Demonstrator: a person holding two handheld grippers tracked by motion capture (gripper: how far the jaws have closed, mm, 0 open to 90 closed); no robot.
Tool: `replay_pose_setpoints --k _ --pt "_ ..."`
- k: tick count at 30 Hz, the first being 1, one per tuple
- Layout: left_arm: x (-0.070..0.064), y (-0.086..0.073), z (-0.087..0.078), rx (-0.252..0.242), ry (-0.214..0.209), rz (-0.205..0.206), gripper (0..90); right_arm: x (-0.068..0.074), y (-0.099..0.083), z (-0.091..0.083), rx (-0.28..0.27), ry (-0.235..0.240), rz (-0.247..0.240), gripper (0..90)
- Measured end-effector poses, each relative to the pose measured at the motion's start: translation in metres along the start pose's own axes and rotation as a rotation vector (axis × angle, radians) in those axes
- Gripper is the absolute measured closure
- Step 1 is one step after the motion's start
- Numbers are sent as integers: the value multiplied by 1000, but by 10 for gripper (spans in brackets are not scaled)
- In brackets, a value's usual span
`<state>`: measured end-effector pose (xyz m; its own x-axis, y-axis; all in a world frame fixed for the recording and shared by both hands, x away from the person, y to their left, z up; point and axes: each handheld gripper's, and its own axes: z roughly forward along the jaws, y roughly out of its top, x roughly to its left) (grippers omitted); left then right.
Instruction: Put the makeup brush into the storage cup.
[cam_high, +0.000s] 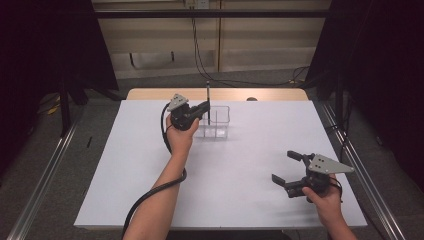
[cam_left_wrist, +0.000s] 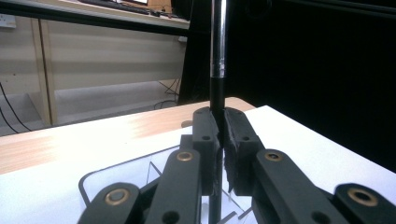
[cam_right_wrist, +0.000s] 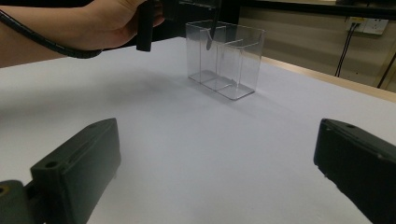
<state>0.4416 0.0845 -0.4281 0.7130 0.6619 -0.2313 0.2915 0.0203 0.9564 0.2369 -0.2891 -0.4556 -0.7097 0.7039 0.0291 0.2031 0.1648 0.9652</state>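
High view: a pen (cam_high: 208, 97) is clamped upright by the left gripper (cam_high: 202, 111) over the clear organiser (cam_high: 220, 127) near the bench's far edge; lowering straight seems required next; right gripper (cam_high: 289, 172) is held agape.

White-covered table (cam_high: 150, 190), wooden far edge, with 1 clear divided container (cam_high: 218, 122) standing on it.

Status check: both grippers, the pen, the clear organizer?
Left gripper shut on pen, upright over clear organizer. Pen tip inside a compartment, above its floor. Right gripper open, holding nothing. Nothing in the way.
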Motion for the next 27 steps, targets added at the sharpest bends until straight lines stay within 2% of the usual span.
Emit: replay_pose_setpoints --k 16,27 --pt "0 -1 -2 19 -7 -4 833 1 0 1 3 3 -1 1" --pt "-1 3 -6 -7 -18 6 695 1 0 1 0 4 0 1"
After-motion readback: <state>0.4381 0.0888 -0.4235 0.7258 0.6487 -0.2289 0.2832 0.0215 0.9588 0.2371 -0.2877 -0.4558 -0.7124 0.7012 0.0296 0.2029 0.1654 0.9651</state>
